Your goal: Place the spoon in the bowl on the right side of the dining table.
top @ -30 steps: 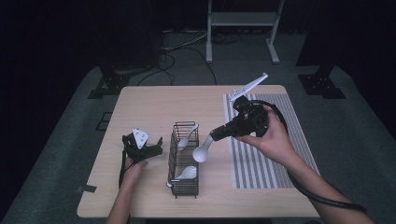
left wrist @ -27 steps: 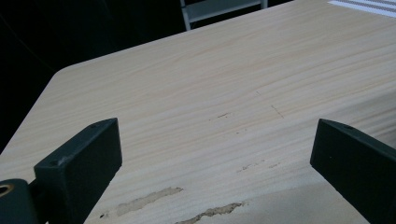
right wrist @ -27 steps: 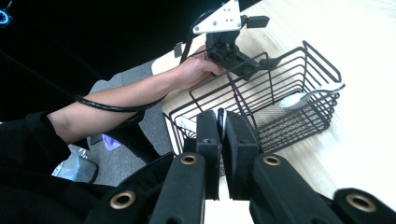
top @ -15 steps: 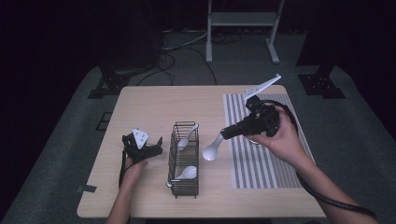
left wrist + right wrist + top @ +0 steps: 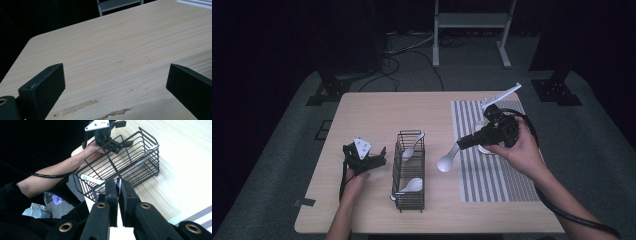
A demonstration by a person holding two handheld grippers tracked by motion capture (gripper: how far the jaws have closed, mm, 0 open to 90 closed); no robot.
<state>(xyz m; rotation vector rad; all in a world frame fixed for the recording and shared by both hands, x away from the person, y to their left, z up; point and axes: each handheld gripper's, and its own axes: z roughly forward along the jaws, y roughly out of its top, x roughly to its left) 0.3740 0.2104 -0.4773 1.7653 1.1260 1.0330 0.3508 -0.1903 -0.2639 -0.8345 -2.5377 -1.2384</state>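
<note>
- Jaws of our right gripper [image 5: 465, 142] pinch the handle of a white spoon [image 5: 446, 162], held over bare desk [image 5: 377, 107] between the wire basket [image 5: 410, 170] and the striped mat [image 5: 484, 170].
- Our left gripper [image 5: 371, 156] rests with jaws spread, holding nothing.
- We should keep the glossy, smooth spoon level so its rounded bowl clears the thin black wire rim.
</note>
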